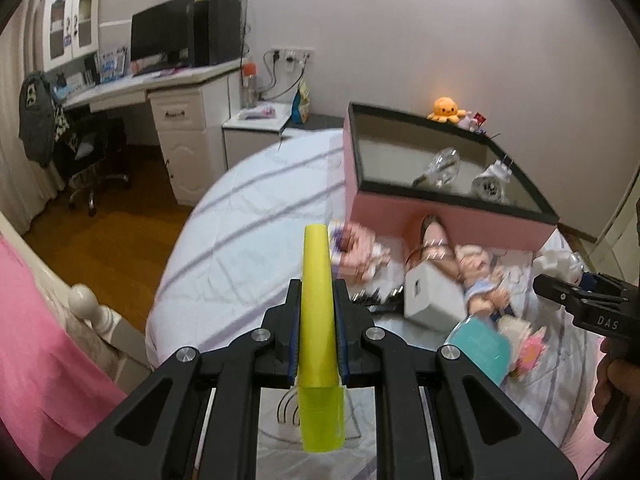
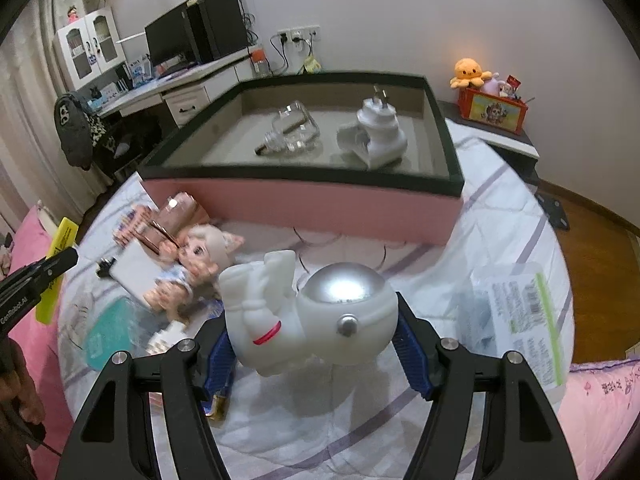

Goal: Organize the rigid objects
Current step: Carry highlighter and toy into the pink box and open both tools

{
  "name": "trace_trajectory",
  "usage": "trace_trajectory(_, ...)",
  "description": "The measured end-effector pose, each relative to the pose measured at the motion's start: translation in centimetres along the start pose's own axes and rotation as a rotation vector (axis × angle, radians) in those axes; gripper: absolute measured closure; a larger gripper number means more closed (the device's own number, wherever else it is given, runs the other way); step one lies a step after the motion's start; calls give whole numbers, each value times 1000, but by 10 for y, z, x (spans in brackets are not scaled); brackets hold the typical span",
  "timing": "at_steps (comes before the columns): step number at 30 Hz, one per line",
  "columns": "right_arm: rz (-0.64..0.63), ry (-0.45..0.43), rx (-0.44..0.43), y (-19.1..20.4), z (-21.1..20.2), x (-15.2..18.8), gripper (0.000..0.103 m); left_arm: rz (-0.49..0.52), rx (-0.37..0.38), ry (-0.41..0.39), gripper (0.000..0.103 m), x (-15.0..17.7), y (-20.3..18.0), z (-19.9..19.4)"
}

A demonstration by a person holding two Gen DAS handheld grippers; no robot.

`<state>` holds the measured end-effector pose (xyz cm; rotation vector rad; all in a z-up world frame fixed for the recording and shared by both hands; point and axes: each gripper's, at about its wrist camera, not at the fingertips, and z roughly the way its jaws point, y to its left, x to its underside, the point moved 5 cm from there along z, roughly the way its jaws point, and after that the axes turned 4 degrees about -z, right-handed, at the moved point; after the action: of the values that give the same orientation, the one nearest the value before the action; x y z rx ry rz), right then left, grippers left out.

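Your left tool (image 1: 318, 320) pinches the stiff, light yellow plastic tube (image 1: 317, 312) mid-length above the bed (image 1: 224, 248). Your right tool (image 2: 308, 344) spans the smooth white astronaut figurine (image 2: 304, 312); grip its rounded helmet firmly, since it looks slippery.

I see the bed (image 2: 500, 216), its white striped quilt carrying a pink box (image 2: 304, 204), a doll (image 2: 192, 268), a teal lid (image 2: 108, 336), a white block (image 1: 430, 294) and a plastic packet (image 2: 520, 308).

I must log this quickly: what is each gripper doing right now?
Left gripper: closed on the yellow tube.
Right gripper: fingers around the white astronaut figure, holding it.
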<state>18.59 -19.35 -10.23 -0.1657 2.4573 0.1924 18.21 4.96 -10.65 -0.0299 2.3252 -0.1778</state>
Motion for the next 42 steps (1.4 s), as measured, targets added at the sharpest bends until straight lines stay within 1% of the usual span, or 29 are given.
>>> trace_trajectory(5,-16,-48,-31,2,-15,-29,33,34,41,-51,89,-36,-18,-7)
trace_trajectory(9,-36,-90,-24,0,-18,-62,33,66,90,-94,89,-73,-40,-5)
trace_trajectory(12,-39,-111,-30,-4,-12,-93,33,83,126,-117,89,-102,-58,5)
trace_trajectory(14,-47,-118,-26,-5,-5,-112,33,86,157,-110,89,-120,-70,18)
trace_trajectory(15,-56,-111,-21,-5,8,-130,33,88,173,-102,89,-128,-76,28)
trace_trajectory(17,-57,-107,-20,-6,14,-136,33,97,187,-78,89,-139,-87,48)
trace_trajectory(20,-71,-78,-4,-5,38,-150,33,105,193,-27,89,-147,-99,82)
trace_trajectory(22,-87,-52,6,-5,54,-154,33,108,185,4,89,-149,-103,104)
trace_trajectory(24,-104,-25,21,-4,69,-156,33,104,186,54,89,-149,-106,127)
trace_trajectory(26,-117,-1,36,-4,82,-156,33,111,185,93,89,-146,-108,143)
trace_trajectory(31,-162,39,89,-3,99,-152,32,131,166,153,87,-137,-110,158)
trace_trajectory(32,-165,43,98,-3,100,-152,32,131,163,158,82,-137,-110,159)
trace_trajectory(33,-167,45,102,-4,101,-151,32,130,163,155,65,-137,-109,157)
trace_trajectory(34,-171,50,102,-3,102,-149,30,130,156,144,52,-137,-107,153)
trace_trajectory(35,-177,51,102,-3,102,-148,29,128,149,130,27,-137,-106,149)
trace_trajectory(36,-183,52,101,-2,102,-148,22,123,144,100,13,-139,-103,141)
trace_trajectory(38,-189,36,113,-1,97,-148,20,120,148,55,6,-142,-98,126)
trace_trajectory(39,-185,26,112,-2,94,-148,15,120,144,40,3,-144,-96,119)
trace_trajectory(41,-171,24,109,-3,90,-148,1,120,127,1,2,-147,-89,101)
trace_trajectory(42,-160,12,99,-4,85,-148,0,118,122,-16,1,-149,-86,93)
